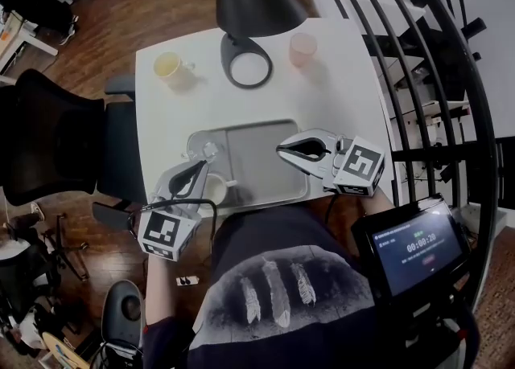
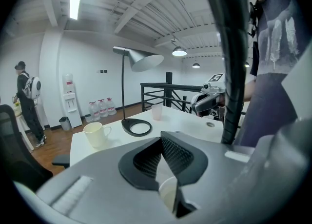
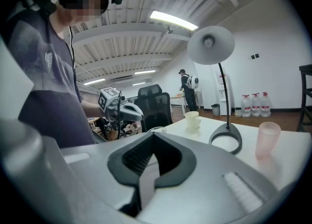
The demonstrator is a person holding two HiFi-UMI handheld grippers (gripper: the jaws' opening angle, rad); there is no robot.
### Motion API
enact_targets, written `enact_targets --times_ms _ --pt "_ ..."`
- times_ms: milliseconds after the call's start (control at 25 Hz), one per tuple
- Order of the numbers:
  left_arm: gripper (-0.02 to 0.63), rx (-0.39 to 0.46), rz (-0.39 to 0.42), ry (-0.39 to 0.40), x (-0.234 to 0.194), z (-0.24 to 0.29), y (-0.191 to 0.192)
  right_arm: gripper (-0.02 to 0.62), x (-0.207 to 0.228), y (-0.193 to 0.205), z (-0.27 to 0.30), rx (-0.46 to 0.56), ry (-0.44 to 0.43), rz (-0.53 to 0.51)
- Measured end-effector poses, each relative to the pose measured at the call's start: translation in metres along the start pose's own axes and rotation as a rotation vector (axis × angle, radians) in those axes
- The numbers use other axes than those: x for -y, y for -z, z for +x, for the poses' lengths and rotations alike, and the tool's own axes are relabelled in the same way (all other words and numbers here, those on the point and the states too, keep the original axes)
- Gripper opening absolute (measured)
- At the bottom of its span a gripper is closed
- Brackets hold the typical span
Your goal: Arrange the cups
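Cup, yellow [image 1: 167,64]: at 11 o'clock on the white surface [image 1: 338,110], upright, with its handle toward 3 o'clock. It looks ceramic, so I judge it stiff, rather heavy, smooth and breakable. The handle, or the wall at the rim, is the place to take it.
Tongs, left [image 1: 191,178]: closed together on nothing, at 7 o'clock of the tray, with the tips just beside the white cup.
Cup, clear [image 1: 211,150]: small, probably glass, in the tray's 10 o'clock corner. I think it is fragile and slippery.
Cup, white [image 1: 216,190]: in the tray at 7 o'clock, handle toward 3 o'clock. It should handle like the yellow one.
Tray [image 1: 257,166]: grey, at 6 o'clock of the surface.
Tongs, right [image 1: 294,149]: closed together and empty, over the tray's 2 o'clock edge.
Cup, pink [image 1: 302,49]: at 1 o'clock on the surface, near the lamp base [image 1: 229,70]. It is probably thin plastic, so light and easy to tip or squeeze. Better to hold it low, with gentle pressure.
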State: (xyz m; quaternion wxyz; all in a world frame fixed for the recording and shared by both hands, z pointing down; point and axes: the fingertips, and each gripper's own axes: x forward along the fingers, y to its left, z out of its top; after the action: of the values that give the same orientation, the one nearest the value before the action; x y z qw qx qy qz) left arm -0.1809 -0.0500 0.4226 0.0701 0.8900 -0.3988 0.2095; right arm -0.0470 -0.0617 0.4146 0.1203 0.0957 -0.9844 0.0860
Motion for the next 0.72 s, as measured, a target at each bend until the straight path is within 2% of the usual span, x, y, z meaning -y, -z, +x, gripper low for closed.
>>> enact_targets --times_ms 720 --pt "0.015 -0.006 -0.015 0.021 -0.0057 0.0016 0.0028 0.003 0.0095 0.0068 0.0069 -0.013 0.016 0.027"
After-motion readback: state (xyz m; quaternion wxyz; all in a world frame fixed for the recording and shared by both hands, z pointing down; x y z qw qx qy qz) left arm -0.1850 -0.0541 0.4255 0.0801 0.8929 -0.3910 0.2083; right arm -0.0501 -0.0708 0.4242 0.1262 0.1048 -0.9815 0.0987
